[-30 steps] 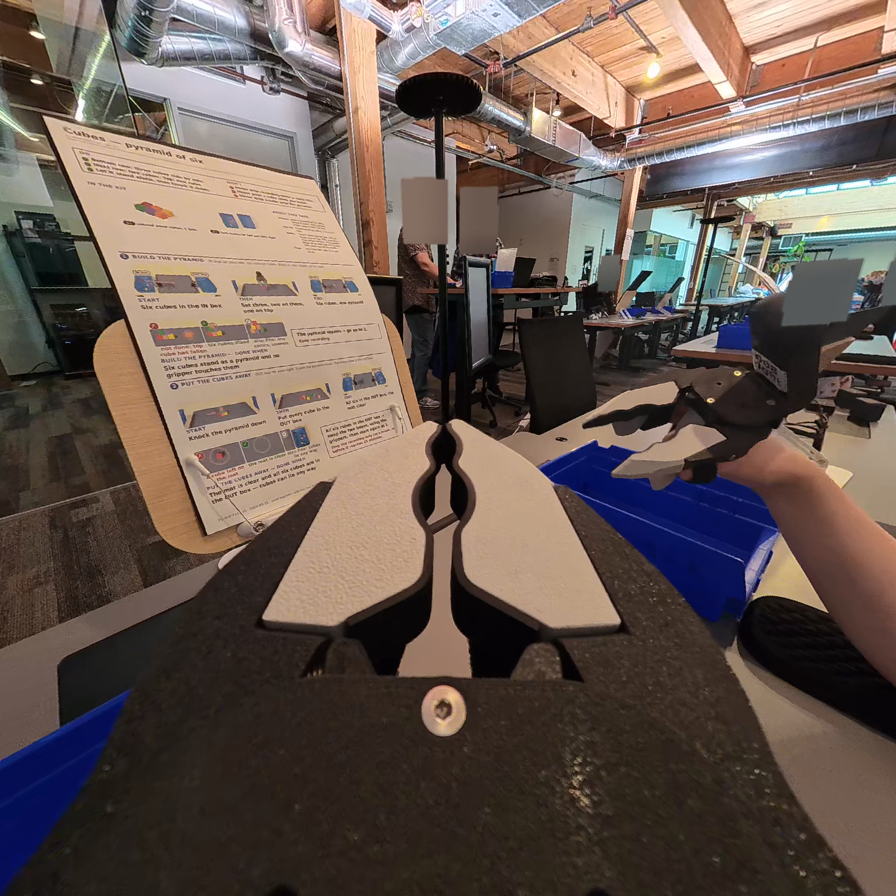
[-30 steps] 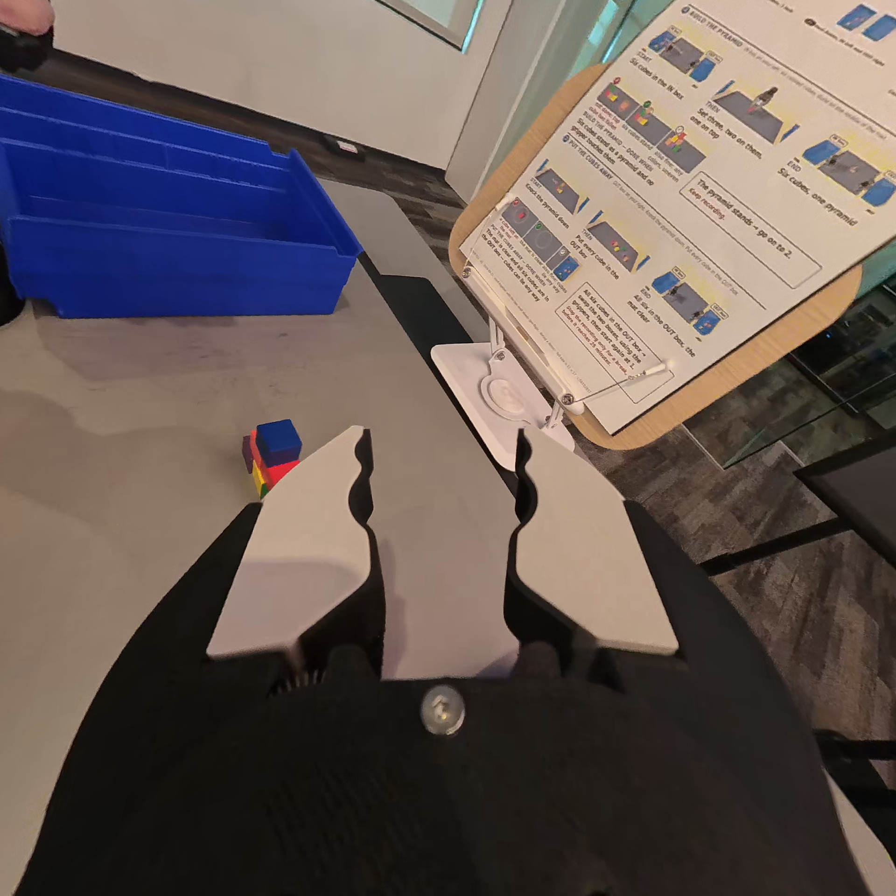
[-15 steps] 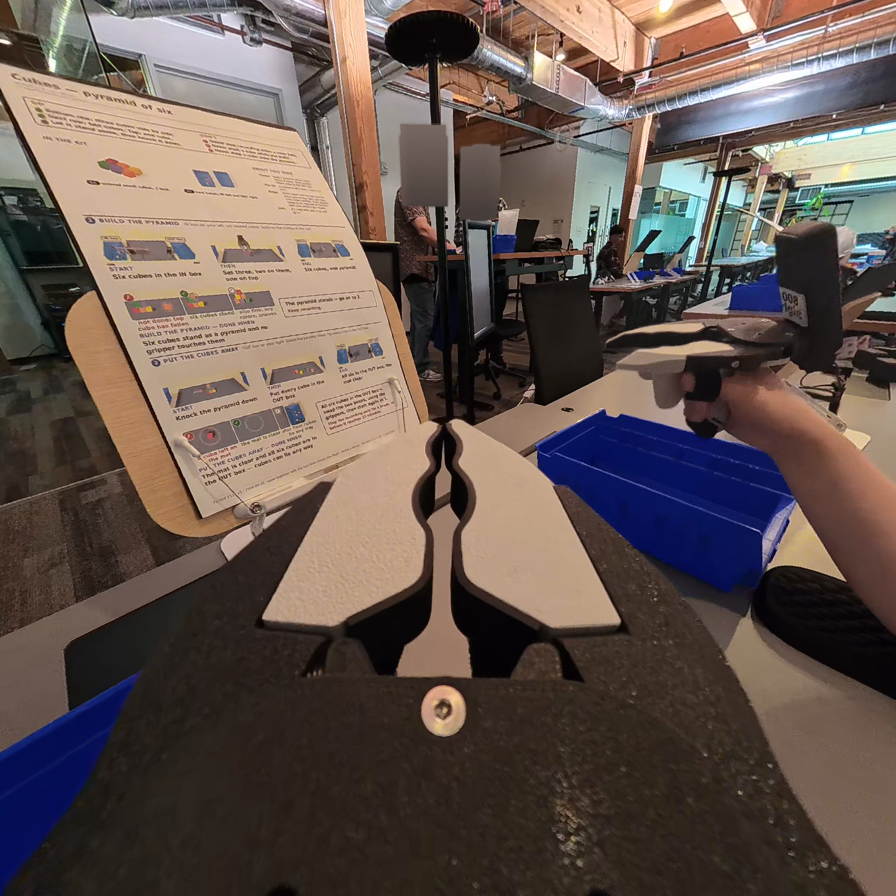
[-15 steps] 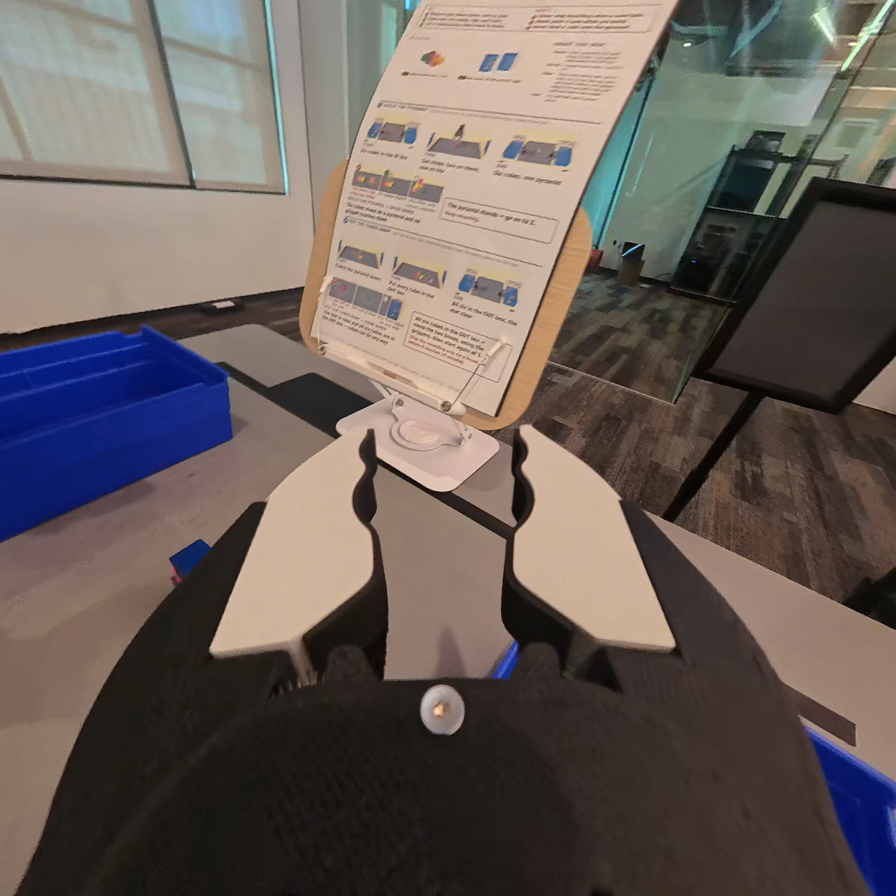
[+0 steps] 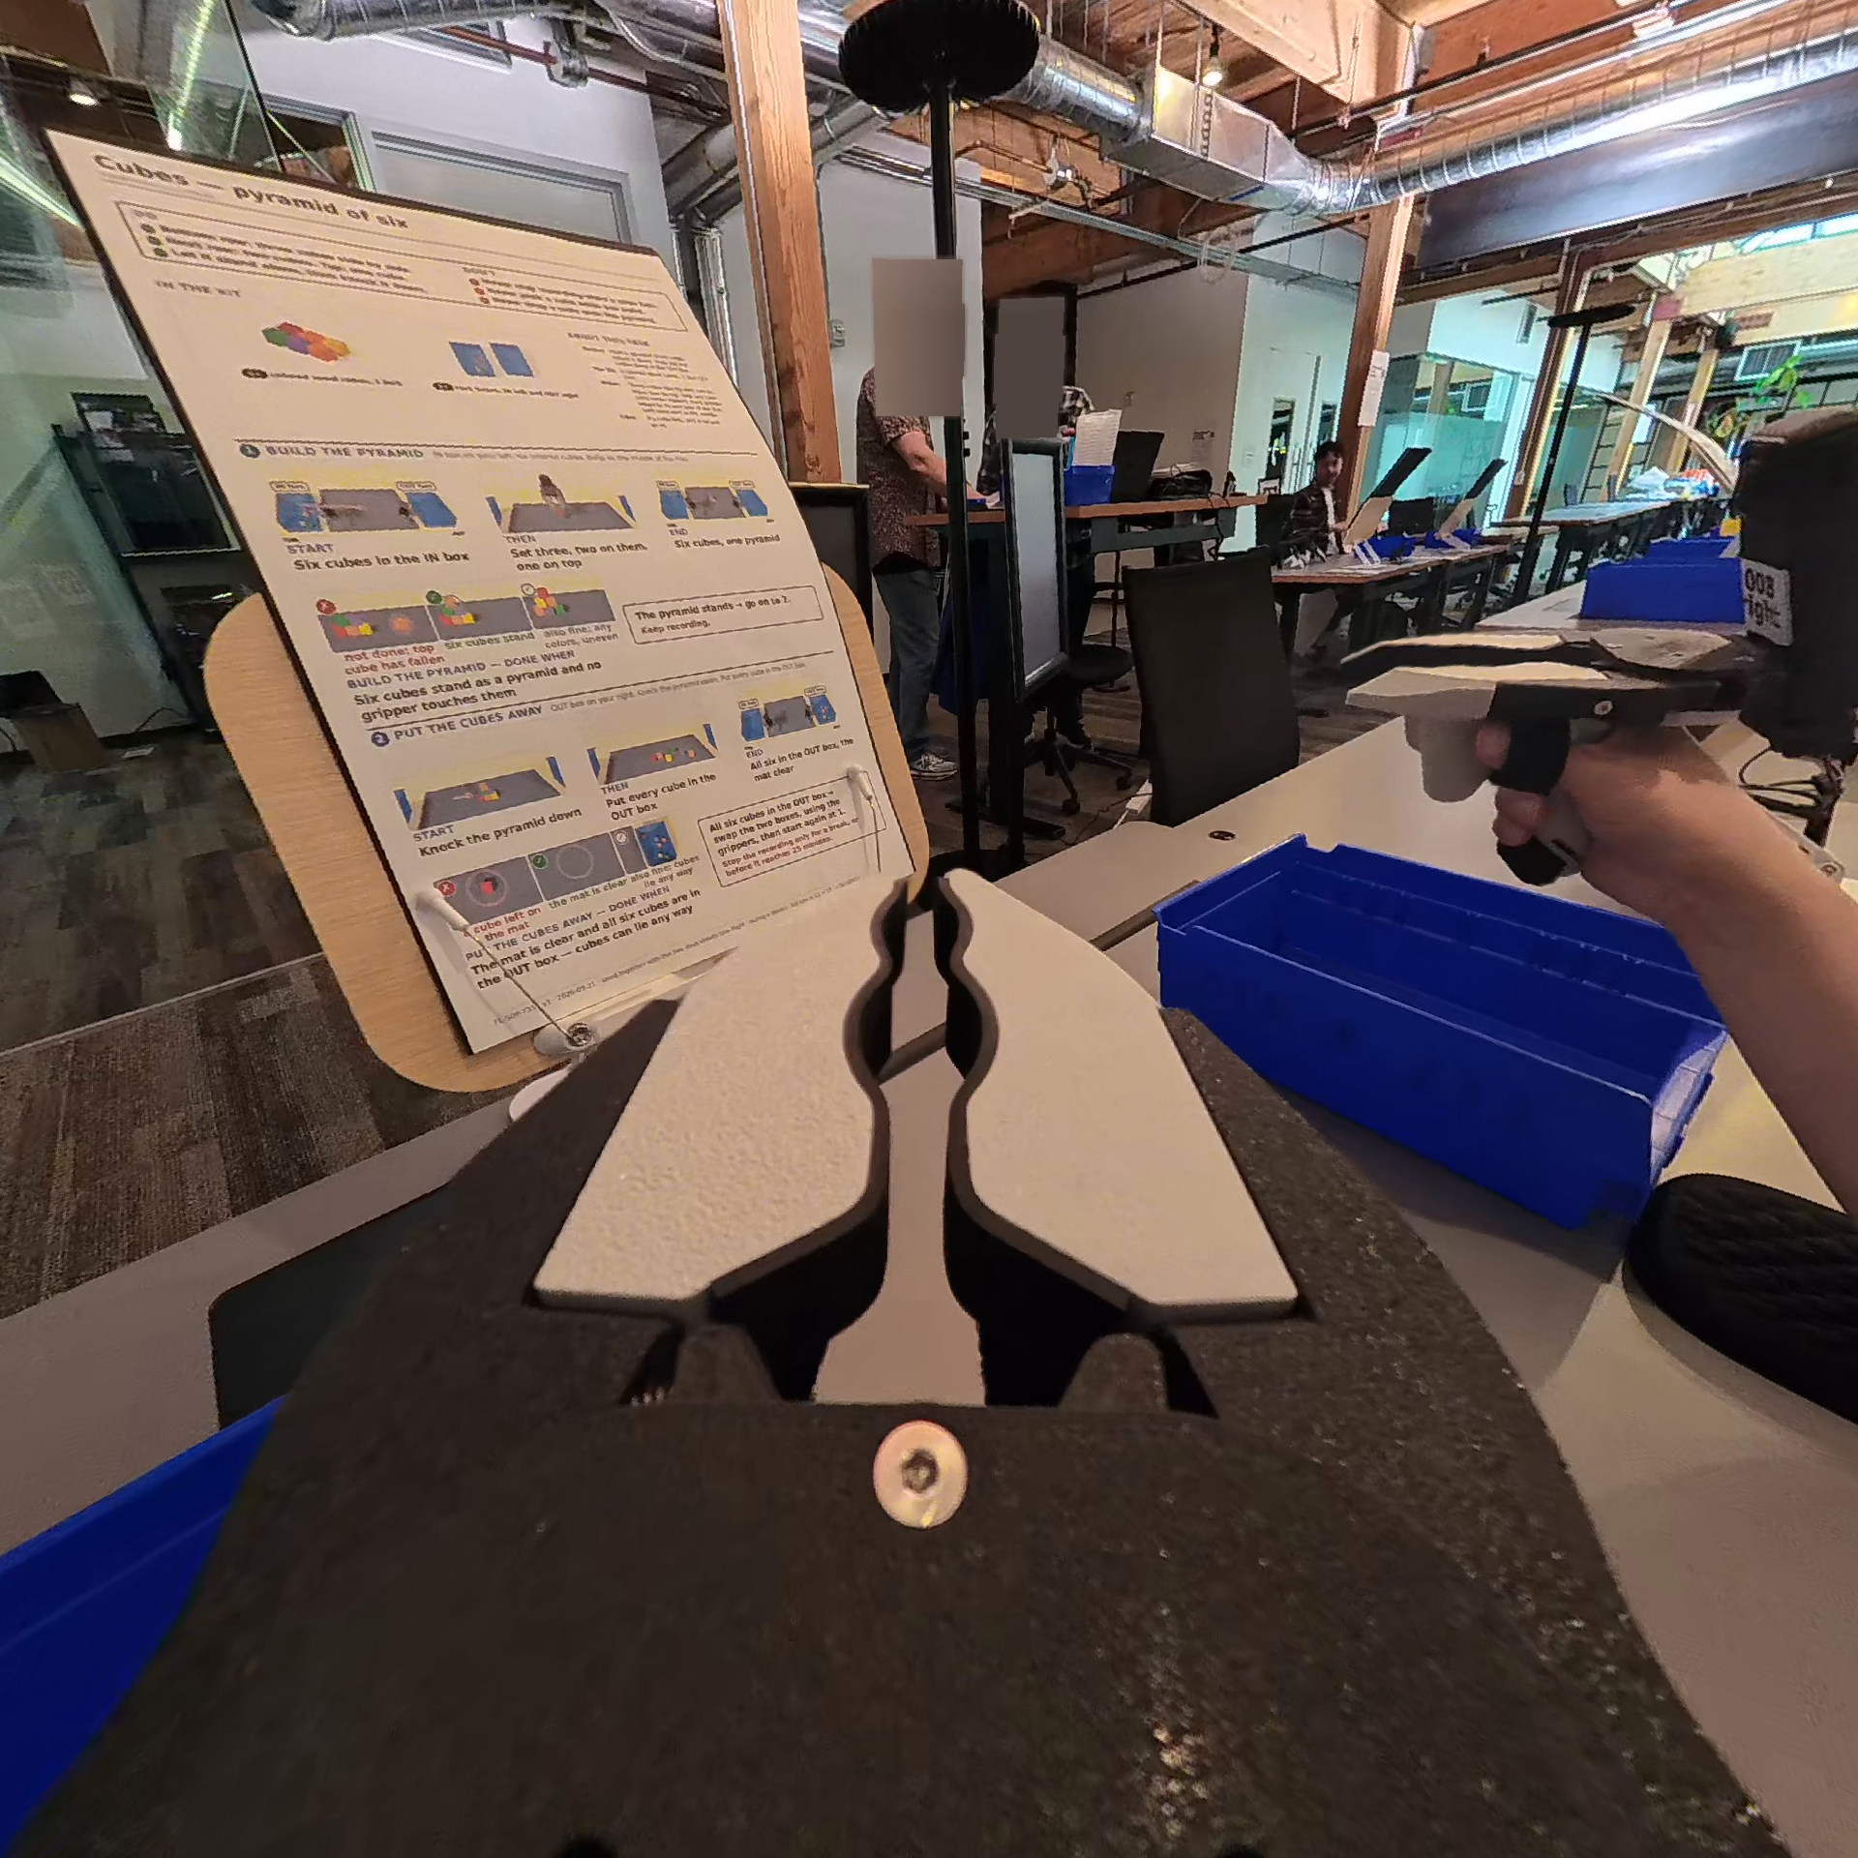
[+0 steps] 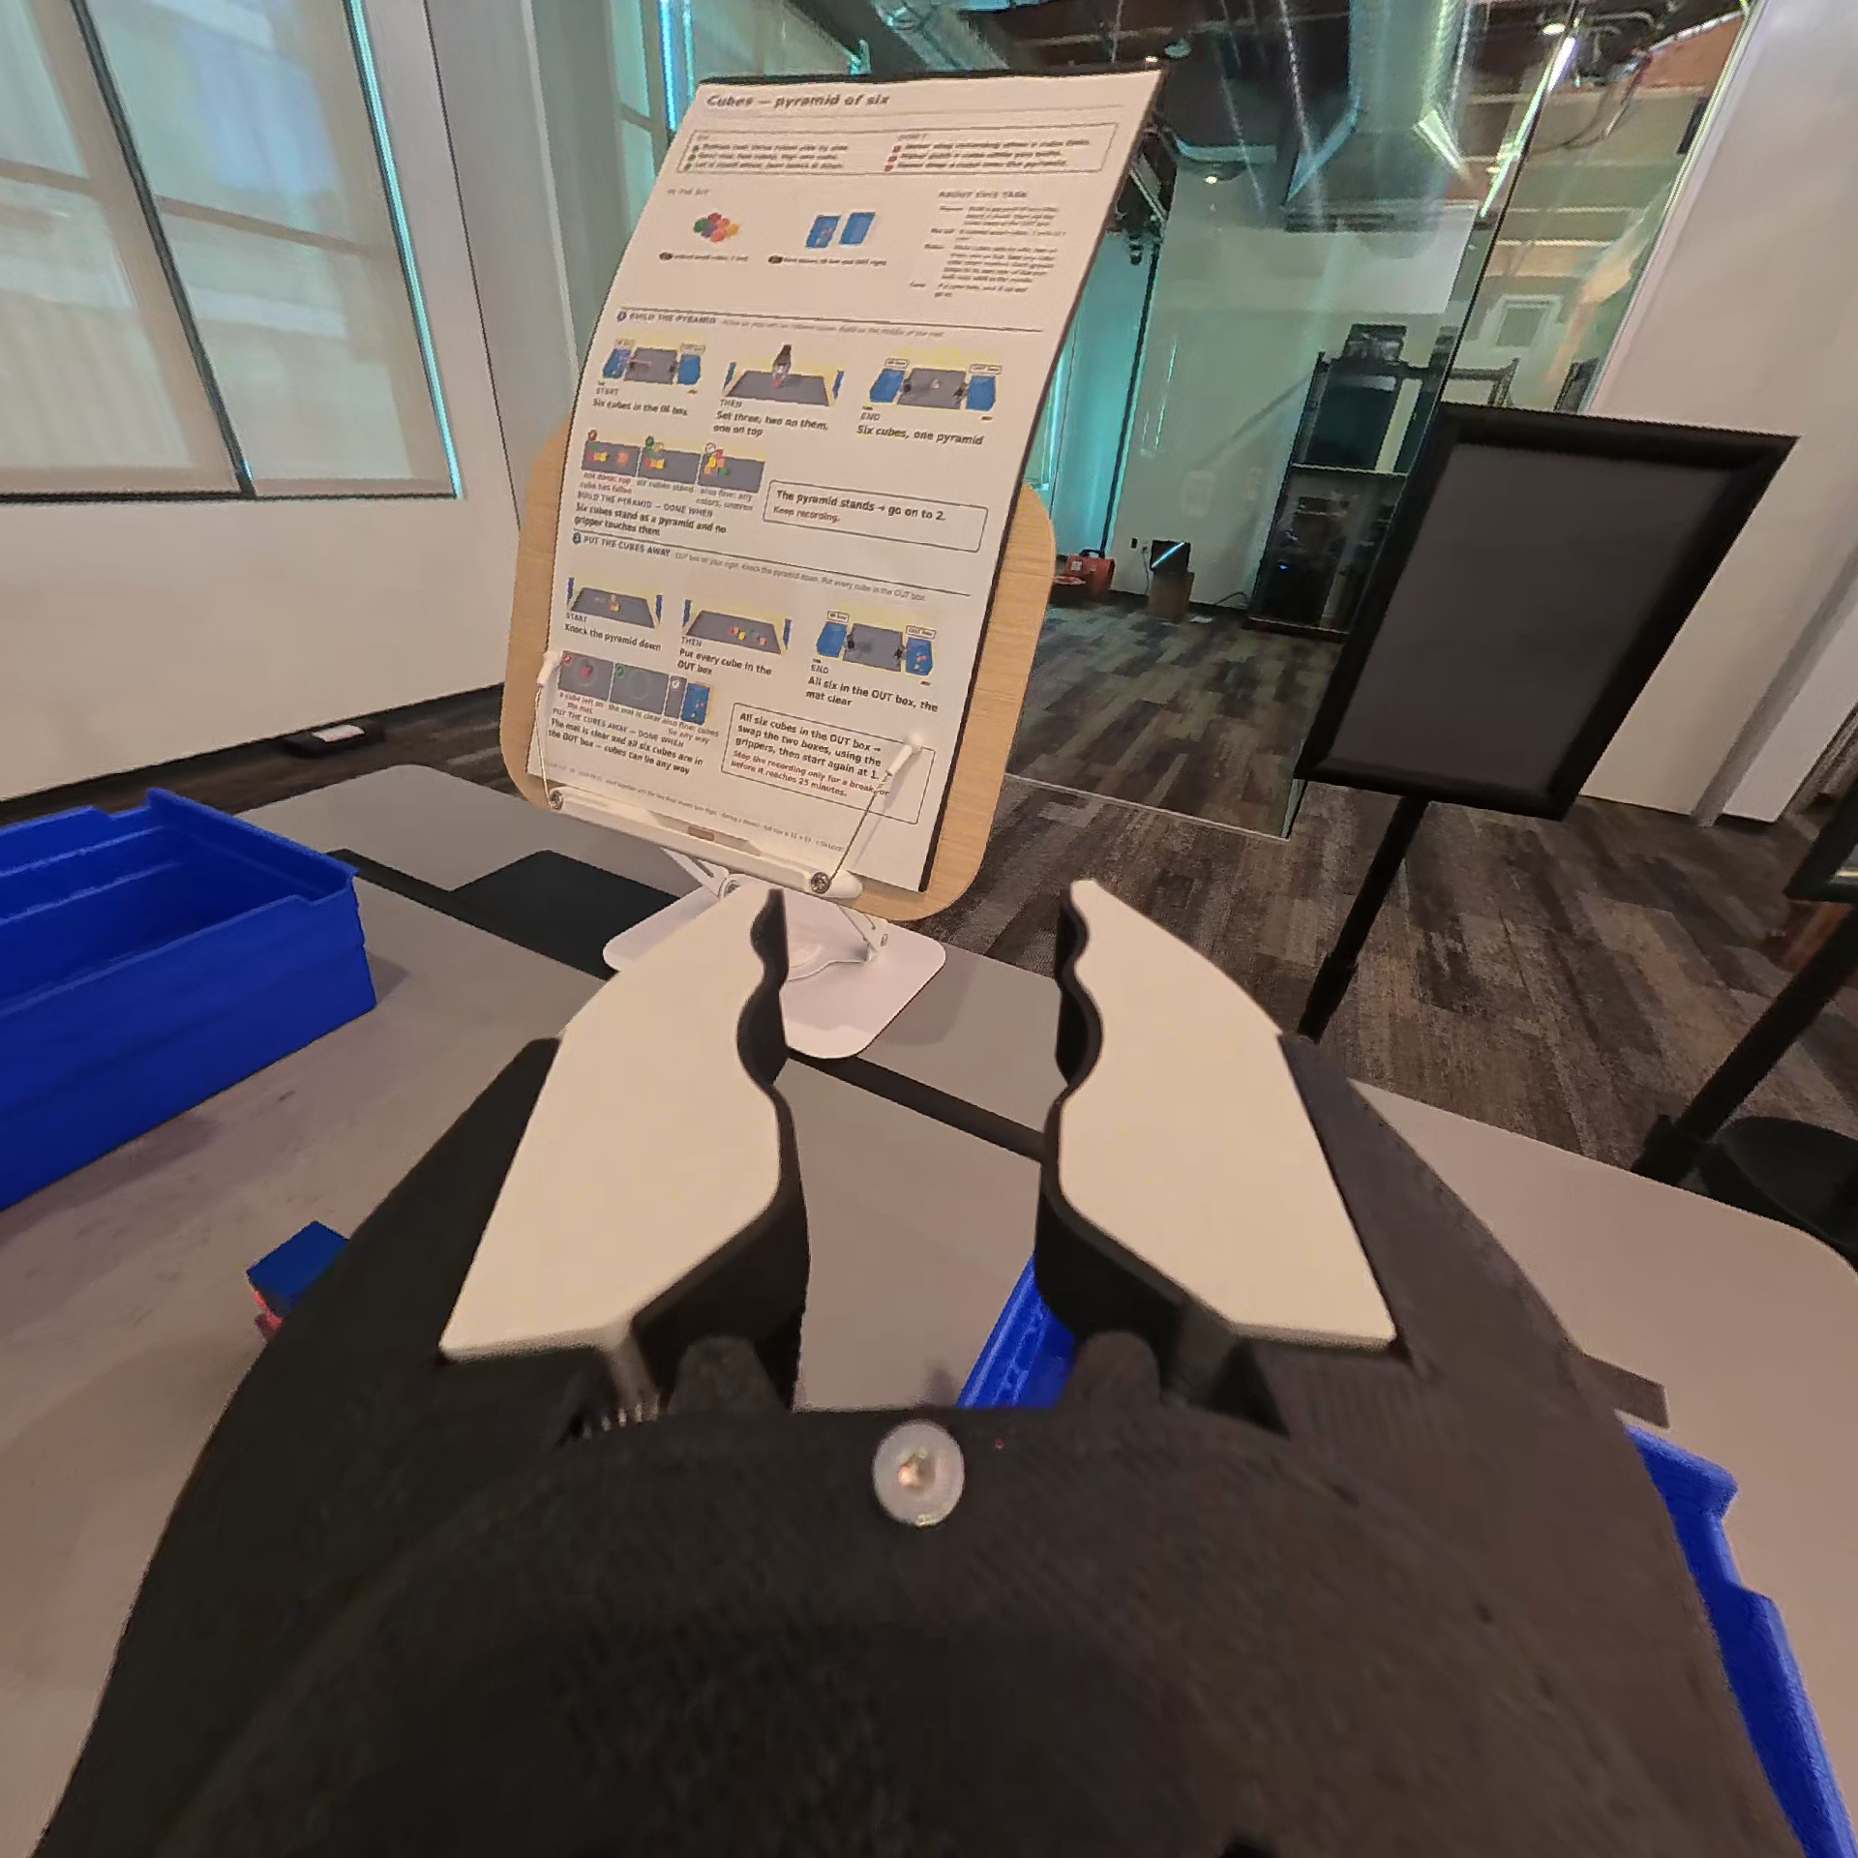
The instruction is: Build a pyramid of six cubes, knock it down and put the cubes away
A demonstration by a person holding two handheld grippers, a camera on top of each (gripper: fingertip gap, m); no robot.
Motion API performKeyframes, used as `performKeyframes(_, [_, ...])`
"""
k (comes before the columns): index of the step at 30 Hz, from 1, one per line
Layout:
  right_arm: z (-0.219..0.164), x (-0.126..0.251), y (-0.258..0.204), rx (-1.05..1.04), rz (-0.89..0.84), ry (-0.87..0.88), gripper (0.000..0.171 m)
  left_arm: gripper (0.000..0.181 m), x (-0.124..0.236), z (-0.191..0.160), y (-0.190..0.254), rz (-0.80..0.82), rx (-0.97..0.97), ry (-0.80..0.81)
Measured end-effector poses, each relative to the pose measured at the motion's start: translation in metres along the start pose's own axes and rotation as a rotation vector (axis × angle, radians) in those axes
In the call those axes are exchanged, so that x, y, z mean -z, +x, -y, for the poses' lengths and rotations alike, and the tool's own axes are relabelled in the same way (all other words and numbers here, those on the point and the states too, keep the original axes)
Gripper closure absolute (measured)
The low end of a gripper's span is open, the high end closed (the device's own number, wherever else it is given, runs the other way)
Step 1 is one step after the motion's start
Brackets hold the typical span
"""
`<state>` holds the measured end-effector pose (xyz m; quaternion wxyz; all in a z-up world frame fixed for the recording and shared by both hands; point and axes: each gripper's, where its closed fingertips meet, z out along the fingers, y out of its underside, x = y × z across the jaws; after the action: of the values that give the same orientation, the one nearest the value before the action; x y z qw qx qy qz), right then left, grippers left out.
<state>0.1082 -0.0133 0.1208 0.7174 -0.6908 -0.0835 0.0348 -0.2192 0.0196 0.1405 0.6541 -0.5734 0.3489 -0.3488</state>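
The right gripper (image 6: 915, 965) is hovering with jaws spread and empty, pointing at the instruction sheet (image 6: 804, 483). The cube stack (image 6: 292, 1272) is sitting low to its left on the worktop (image 6: 201, 1257), half hidden by the gripper body, so this gripper is likely nearer. The left gripper (image 5: 917, 940) is hanging clenched on nothing; no cubes are showing in its view.

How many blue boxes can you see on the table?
2. One blue box lies open on the table's right side, below the right gripper. The other blue box is on the left side, beside the left gripper. Others sit on distant desks.
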Motion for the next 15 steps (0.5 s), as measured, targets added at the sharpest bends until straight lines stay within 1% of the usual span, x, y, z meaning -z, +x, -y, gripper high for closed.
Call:
performKeyframes(4, [0.001,0.003,0.005,-0.044,-0.004,0.025,0.136,0.174,0.003,0.002,-0.005,0.015,0.010,0.008])
performKeyframes(7, [0.000,0.003,0.008,-0.049,-0.007,0.023,0.140,0.174,0.005,0.003,-0.009,0.028,0.011,0.009])
performKeyframes(11, [-0.003,0.002,0.008,-0.042,-0.004,0.017,0.142,0.174,0.008,0.006,-0.013,0.036,0.020,0.020])
performKeyframes(15, [-0.002,0.003,0.007,-0.040,-0.001,0.030,0.152,0.175,0.008,0.004,-0.015,0.041,0.024,0.012])
